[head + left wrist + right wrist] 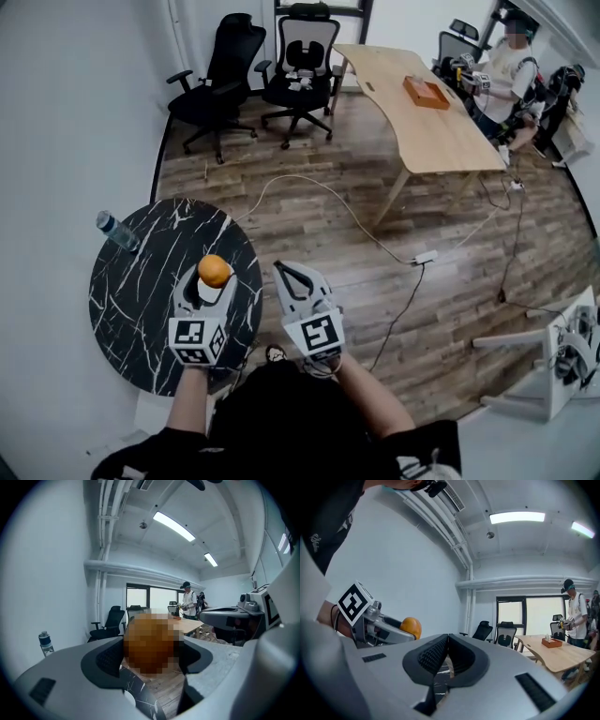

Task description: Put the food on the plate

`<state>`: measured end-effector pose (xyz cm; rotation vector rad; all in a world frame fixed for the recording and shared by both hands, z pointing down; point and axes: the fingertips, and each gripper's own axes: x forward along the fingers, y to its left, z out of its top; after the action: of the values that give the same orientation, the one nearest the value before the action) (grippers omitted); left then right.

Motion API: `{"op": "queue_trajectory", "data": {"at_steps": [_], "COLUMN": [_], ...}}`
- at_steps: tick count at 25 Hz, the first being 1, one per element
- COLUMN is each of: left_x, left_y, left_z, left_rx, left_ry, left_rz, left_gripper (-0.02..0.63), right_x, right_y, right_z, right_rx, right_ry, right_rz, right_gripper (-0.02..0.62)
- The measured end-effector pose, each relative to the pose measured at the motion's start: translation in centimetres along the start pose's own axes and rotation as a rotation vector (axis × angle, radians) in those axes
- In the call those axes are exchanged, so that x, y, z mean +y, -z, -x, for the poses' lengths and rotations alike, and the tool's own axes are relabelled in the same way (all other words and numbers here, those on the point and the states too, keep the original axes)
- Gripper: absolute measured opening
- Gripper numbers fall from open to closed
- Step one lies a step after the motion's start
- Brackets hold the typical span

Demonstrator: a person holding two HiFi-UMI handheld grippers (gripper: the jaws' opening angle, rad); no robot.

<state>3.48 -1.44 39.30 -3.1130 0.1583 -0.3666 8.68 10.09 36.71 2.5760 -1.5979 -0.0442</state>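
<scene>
Round worktop (131, 300) open across left and middle; water bottle (117, 232) at far-left rim by wall. Left tool (214, 279) with orange (215, 269) over its right side. Floor to the right open, white cable (384, 247) crossing.

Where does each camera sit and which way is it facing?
Head view: on the head, looking steeply down at the marble table and floor; forearms, left gripper and right gripper show.
Left gripper view: on that gripper, facing office chairs past jaws shut on the orange; right gripper at right.
Right gripper view: on that gripper, jaws shut empty, facing those chairs; left gripper and wrist at left.
Shared: all show the orange; gripper views share the wooden desk.
</scene>
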Motion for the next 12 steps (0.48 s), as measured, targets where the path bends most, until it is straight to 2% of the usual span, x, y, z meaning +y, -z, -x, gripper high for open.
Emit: {"op": "queue_trajectory", "data": {"at_steps": [5,12], "left_x": [2.1,5.4], "left_y": [-0.2,1.2], "left_z": [-0.9,-1.9], "left_rx": [0.007,0.047], "left_ry": [0.013,-0.04], "left_rz": [0.0,0.027], "left_gripper": [0.327,0.327], "right_x": [0.6,1.2], "right_y": [0.2,0.3], "right_z": [-3.8,-8.0], "right_rx": [0.028,0.036], "right_ry": [-0.046,-0.129], "right_rz": [0.013,0.03], "right_gripper": [-0.003,-0.003]}}
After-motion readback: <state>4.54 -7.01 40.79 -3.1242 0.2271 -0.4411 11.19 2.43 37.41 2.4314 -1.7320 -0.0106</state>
